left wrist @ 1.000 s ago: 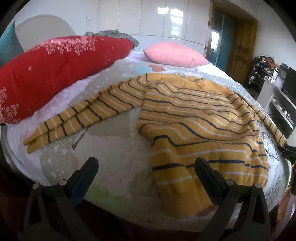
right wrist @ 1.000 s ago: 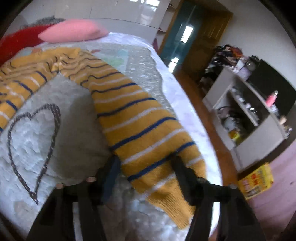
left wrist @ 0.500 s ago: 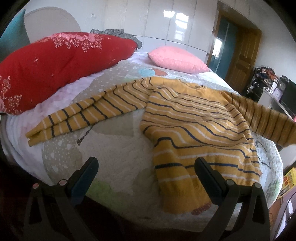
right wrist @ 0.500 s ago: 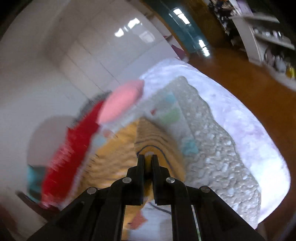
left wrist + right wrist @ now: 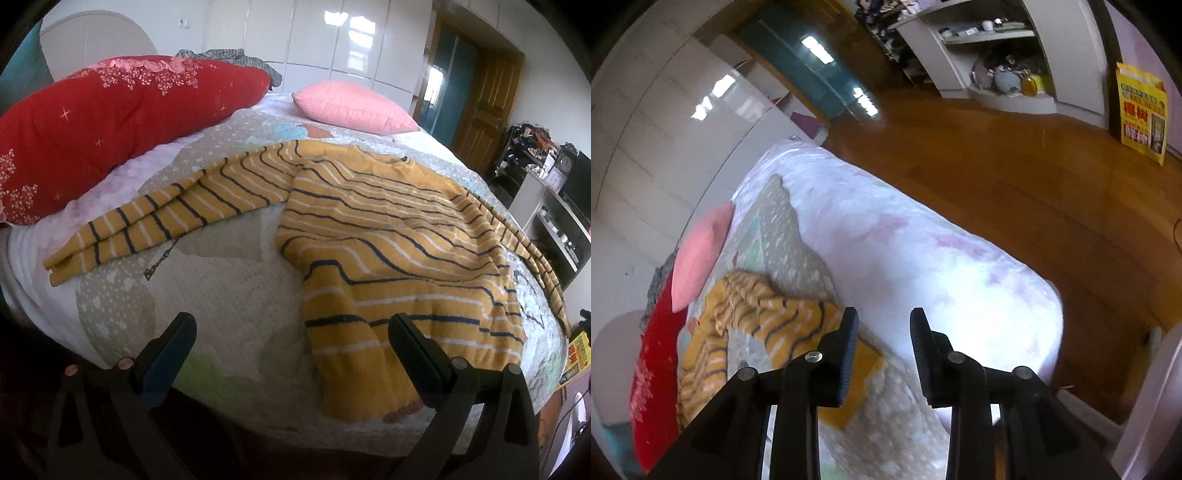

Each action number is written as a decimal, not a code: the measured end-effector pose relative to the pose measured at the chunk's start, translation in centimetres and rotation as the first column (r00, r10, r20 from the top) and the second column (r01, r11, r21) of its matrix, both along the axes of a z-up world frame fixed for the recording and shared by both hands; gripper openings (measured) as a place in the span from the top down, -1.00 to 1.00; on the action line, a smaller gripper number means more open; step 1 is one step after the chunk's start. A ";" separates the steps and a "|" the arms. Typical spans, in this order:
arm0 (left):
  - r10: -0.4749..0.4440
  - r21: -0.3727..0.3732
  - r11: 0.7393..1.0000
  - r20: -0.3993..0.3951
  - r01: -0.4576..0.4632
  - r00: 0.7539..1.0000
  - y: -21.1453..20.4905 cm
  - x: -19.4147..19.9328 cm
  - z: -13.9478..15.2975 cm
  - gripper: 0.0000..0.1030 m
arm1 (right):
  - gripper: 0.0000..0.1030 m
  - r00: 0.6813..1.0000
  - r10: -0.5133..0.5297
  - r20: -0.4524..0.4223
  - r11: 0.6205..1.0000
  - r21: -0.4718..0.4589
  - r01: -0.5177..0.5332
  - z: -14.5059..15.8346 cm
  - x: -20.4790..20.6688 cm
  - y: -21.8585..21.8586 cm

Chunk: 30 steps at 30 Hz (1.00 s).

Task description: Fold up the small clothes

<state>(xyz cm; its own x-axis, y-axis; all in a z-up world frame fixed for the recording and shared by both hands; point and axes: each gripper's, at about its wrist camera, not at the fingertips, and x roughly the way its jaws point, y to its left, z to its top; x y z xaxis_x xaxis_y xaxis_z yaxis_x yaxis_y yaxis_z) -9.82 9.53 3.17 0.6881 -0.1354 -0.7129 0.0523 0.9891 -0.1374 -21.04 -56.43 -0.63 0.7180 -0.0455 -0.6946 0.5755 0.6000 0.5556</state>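
Note:
A yellow sweater with dark blue and white stripes [image 5: 388, 236] lies spread on the bed, its left sleeve [image 5: 166, 218] stretched toward the left edge, its right sleeve [image 5: 532, 254] along the right edge. My left gripper [image 5: 291, 343] is open and empty above the bed's near edge, its right finger over the hem. My right gripper [image 5: 884, 332] is open and empty, tilted, above the bed's right side. The sweater [image 5: 757, 317] lies left of its fingers in the right wrist view.
A red quilt [image 5: 110, 122] and a pink pillow [image 5: 351, 107] lie at the far side of the bed [image 5: 229, 280]. A white shelf unit [image 5: 554, 221] stands right of the bed on the wooden floor [image 5: 1015, 177]. A yellow bag [image 5: 1141, 110] leans by it.
My right gripper closed on the right sleeve, lifted it, then opened and let it go; the sleeve lies back along the bed's right edge. My left gripper stayed open.

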 end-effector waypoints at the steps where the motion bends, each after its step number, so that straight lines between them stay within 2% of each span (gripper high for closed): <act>1: -0.003 -0.003 1.000 -0.003 0.003 1.000 -0.1 0.0 -0.1 -1.00 | 0.36 1.000 0.013 0.012 1.000 -0.004 -0.013 0.0 -0.3 0.6; 2: -0.009 -0.003 1.000 -0.007 0.009 1.000 -0.3 0.0 -0.2 -1.00 | 0.35 0.999 0.024 0.032 1.000 0.001 -0.024 0.1 -0.8 1.0; 4: -0.023 0.004 1.000 -0.010 0.023 1.000 -0.7 -0.2 -0.2 -1.00 | 0.20 0.993 0.057 0.107 0.997 0.050 -0.063 0.1 -1.1 2.2; 6: -0.034 0.014 0.999 -0.006 0.034 0.999 -1.1 -0.3 -0.2 -1.00 | 0.11 0.974 0.097 0.205 0.985 0.119 -0.123 -0.1 -1.5 4.1; 7: -0.036 0.017 0.999 -0.004 0.037 0.999 -1.2 -0.4 -0.2 -1.00 | -0.01 0.960 0.117 0.253 0.975 0.156 -0.160 -0.5 -1.3 5.3; 10: -0.038 0.015 0.999 -0.008 0.038 0.999 -1.3 -0.3 -0.3 -1.00 | -0.22 0.945 0.112 0.307 0.946 0.259 -0.197 -2.2 -0.1 7.6; 12: -0.039 0.012 0.999 -0.014 0.039 0.999 -1.2 -0.3 -0.5 -1.00 | -0.22 0.958 0.075 0.275 0.948 0.279 -0.154 -3.2 0.9 8.5; 14: -0.038 0.015 0.999 -0.016 0.038 0.999 -1.1 -0.3 -0.6 -1.00 | -0.21 0.979 -0.004 0.204 0.966 0.256 -0.049 -3.9 1.6 8.7; 17: -0.032 0.019 0.999 -0.018 0.032 0.999 -0.9 -0.3 -0.8 -1.00 | -0.21 0.969 -0.146 0.198 0.966 0.238 0.098 -4.1 1.6 8.3; 20: -0.022 0.015 1.000 -0.036 0.023 0.999 -0.7 0.1 -1.3 -1.00 | -0.20 0.968 -0.183 0.174 0.972 0.181 0.151 -3.3 2.7 8.0; 21: -0.022 0.010 1.000 -0.044 0.022 0.999 -0.7 0.3 -1.4 -1.00 | 0.02 0.971 -0.177 0.160 0.976 0.159 0.151 -3.1 3.2 7.9; 22: -0.023 0.009 1.000 -0.047 0.023 0.999 -0.6 0.3 -1.4 -1.00 | 0.55 0.975 -0.169 0.145 0.979 0.142 0.149 -3.0 3.6 7.8; 23: -0.025 0.010 1.000 -0.045 0.026 0.999 -0.7 0.3 -1.4 -1.00 | 0.76 0.981 -0.151 0.123 0.983 0.129 0.135 -3.0 4.2 7.5; 24: -0.028 0.016 0.999 -0.039 0.028 0.999 -0.8 0.2 -1.2 -1.00 | 0.85 0.984 -0.140 0.114 0.984 0.124 0.126 -3.0 4.4 7.3; 26: -0.032 0.028 0.999 -0.020 0.032 0.999 -0.9 0.1 -0.7 -1.00 | 0.87 0.986 -0.129 0.107 0.988 0.094 0.119 -2.4 4.5 6.9; 30: -0.028 0.030 0.999 0.007 0.028 1.000 -0.5 -0.1 0.0 -1.00 | 0.88 0.984 -0.131 0.121 0.990 -0.045 0.137 1.6 4.0 4.9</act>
